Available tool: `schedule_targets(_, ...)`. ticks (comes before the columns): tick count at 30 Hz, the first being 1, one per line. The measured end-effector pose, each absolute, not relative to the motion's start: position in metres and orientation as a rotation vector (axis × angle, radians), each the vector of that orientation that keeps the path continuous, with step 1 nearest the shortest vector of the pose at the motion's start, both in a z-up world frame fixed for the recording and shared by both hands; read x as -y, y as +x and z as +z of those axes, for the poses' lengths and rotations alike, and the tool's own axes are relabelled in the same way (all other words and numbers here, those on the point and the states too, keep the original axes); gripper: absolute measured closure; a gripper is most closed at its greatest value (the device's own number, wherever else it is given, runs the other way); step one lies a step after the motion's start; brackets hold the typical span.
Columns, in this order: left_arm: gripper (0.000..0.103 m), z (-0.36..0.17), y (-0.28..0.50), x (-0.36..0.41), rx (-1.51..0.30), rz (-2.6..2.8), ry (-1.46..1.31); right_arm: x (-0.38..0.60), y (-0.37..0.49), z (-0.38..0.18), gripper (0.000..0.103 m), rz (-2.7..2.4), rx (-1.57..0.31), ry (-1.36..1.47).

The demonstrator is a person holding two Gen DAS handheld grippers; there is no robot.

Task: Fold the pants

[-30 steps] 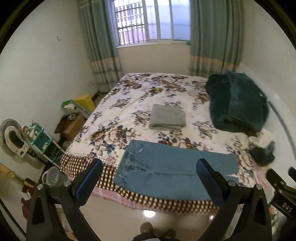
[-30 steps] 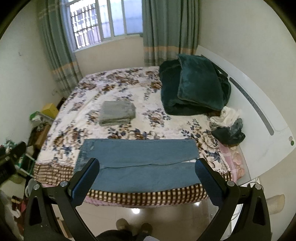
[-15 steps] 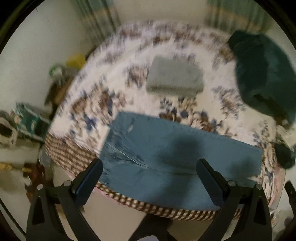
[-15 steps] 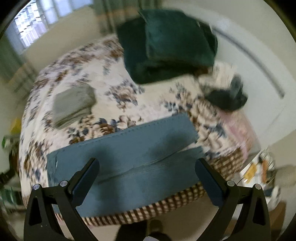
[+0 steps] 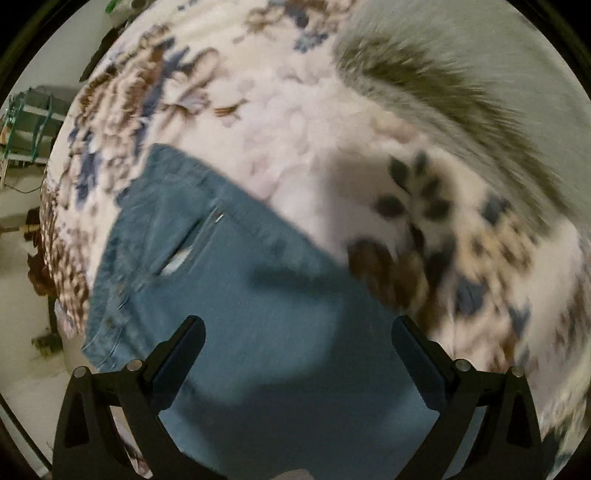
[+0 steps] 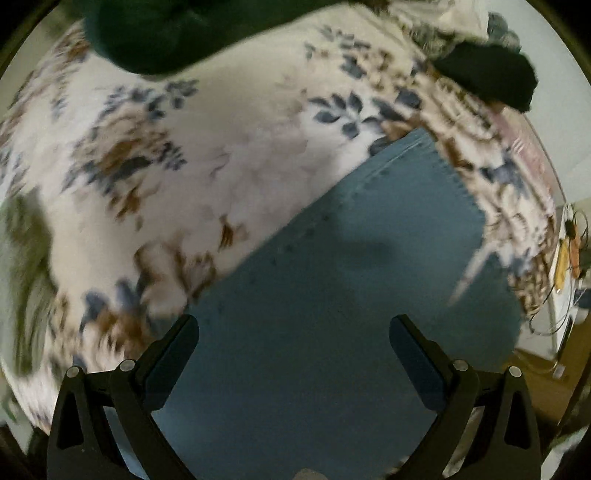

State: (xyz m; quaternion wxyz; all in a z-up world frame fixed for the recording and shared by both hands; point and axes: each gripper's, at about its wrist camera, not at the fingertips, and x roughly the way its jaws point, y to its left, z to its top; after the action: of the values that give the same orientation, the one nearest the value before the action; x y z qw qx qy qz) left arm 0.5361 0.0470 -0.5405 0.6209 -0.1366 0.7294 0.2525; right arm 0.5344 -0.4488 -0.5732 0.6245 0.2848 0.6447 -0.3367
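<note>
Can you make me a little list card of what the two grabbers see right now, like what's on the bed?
pants: blue jeans lying flat on the bed, not yet folded across
bed cover: flowery sheet
left gripper: open, over the waist end, holding nothing
right gripper: open, over the leg end, holding nothing
other cloth: grey folded cloth, dark green blanket
picture sharpness: blurry

Both wrist cameras look steeply down, close over the shared jeans (image 5: 280,332).
</note>
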Motion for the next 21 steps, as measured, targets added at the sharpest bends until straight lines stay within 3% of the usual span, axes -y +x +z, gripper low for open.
schedule_targets(5,0.0,-0.6,0.55,-0.053,-1.784,0.647,-0.3,0.465,0.556,-0.639,0.0,-0.863,-1.562,0.73)
schedule_targets(8,0.004,-0.595,0.539,-0.057,-1.749,0.64,-0.371,0.472,0.559,-0.665,0.0,-0.908,-1.61,0.77)
schedule_targets(9,0.018,-0.588,0.536,-0.057,-1.73,0.642,-0.383,0.475,0.558,-0.669,0.0,-0.922,-1.619,0.781)
schedule_targets(11,0.055,-0.569,0.531,-0.056,-1.676,0.639,-0.397,0.48,0.555,-0.677,0.002,-0.934,-1.624,0.821)
schedule_targets(12,0.084,-0.56,0.528,-0.054,-1.653,0.637,-0.396,0.482,0.552,-0.679,0.004,-0.933,-1.624,0.844)
schedule_targets(13,0.094,-0.552,0.525,-0.053,-1.639,0.634,-0.396,0.484,0.55,-0.68,0.013,-0.925,-1.616,0.863)
schedule_targets(15,0.098,-0.533,0.517,-0.048,-1.588,0.59,-0.432,0.486,0.548,-0.683,0.035,-0.902,-1.611,0.888)
schedule_targets(17,0.098,-0.511,0.508,-0.042,-1.544,0.558,-0.43,0.483,0.549,-0.68,0.078,-0.858,-1.599,0.863)
schedule_targets(19,0.099,-0.484,0.493,-0.038,-1.488,0.533,-0.449,0.479,0.547,-0.67,0.092,-0.828,-1.568,0.836)
schedule_targets(21,0.099,-0.452,0.473,-0.035,-1.439,0.511,-0.485,0.474,0.541,-0.654,0.094,-0.796,-1.518,0.822)
